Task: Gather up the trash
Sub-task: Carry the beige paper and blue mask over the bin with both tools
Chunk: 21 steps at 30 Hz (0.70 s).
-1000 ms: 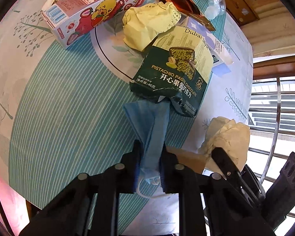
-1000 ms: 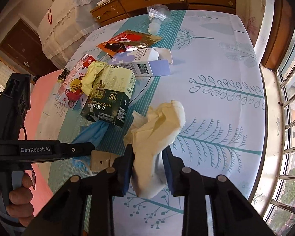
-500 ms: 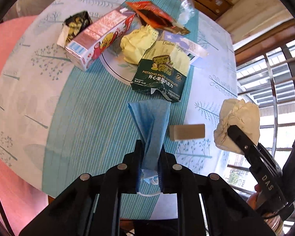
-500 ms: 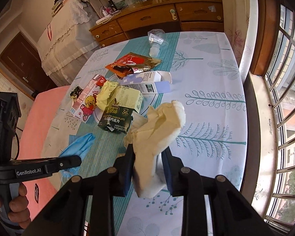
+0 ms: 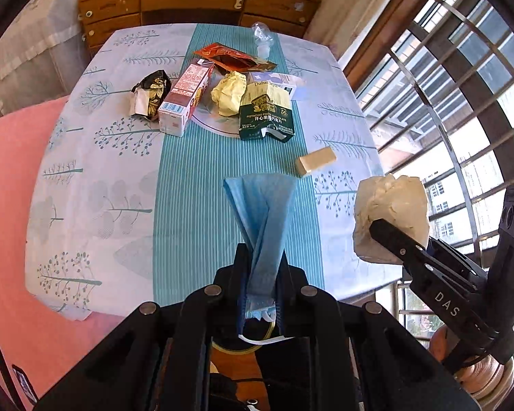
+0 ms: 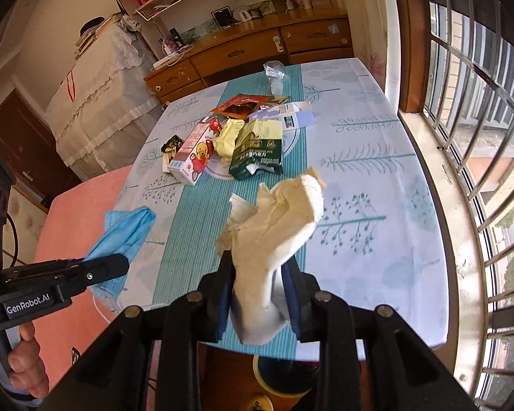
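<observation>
Left tongs (image 5: pixel 259 270) clenched on a blue pleated face mask (image 5: pixel 260 212), soft nonwoven, fanned out above the pads, white ear loop dangling below; held over the worktop's near edge. Right tongs (image 6: pixel 258 274) clamp a crumpled cream paper napkin (image 6: pixel 277 226), wrinkled, lumpy, also over the near edge. Worktop (image 5: pixel 96 178) has a pale leaf-print cloth with a teal striped centre band. Mid-worktop pile: glossy dark-green chocolate box (image 5: pixel 265 113), rectangular red-white milk carton (image 5: pixel 186 97), crumpled yellow wrapper (image 5: pixel 228 92), shiny red foil pouch (image 5: pixel 234 60), black-gold foil wrapper (image 5: pixel 150 96). Small tan cardboard block (image 5: pixel 317 161) lies towards the right edge.
</observation>
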Tool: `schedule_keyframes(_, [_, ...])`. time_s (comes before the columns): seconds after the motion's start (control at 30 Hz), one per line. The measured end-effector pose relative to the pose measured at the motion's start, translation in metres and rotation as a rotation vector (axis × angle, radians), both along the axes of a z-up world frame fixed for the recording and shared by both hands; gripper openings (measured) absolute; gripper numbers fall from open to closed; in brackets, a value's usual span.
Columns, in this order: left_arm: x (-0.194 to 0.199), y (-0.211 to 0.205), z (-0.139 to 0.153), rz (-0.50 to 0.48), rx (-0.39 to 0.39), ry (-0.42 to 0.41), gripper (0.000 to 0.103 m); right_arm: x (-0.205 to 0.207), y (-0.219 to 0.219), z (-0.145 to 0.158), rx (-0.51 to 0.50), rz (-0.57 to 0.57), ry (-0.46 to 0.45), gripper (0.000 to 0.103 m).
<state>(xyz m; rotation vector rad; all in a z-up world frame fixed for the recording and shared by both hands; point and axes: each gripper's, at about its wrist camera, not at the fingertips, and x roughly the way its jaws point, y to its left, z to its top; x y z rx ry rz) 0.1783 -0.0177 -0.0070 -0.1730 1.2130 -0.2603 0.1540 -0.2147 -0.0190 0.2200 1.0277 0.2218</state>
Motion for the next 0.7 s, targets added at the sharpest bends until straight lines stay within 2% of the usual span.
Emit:
schedule_keyframes(0.13, [-0.041, 0.017, -0.001, -0.076, 0.013, -0.032, 0.011, -0.047, 0.022, -0.003, -0.009, -0.044, 0.006, 0.028])
schedule_keyframes(0.23, [-0.067, 0.028, -0.008, -0.12, 0.022, -0.026, 0.011, -0.078, 0.034, -0.011, -0.011, -0.078, 0.028, 0.028])
schedule_keyframes(0.53, [-0.124, 0.034, -0.047, -0.204, 0.032, 0.063, 0.011, -0.137, 0.049, -0.059, -0.015, -0.138, 0.215, 0.028])
schedule_keyframes(0.7, [-0.142, 0.02, -0.087, -0.22, 0.037, 0.139, 0.011, -0.154, 0.046, -0.102, -0.016, -0.172, 0.304, 0.028])
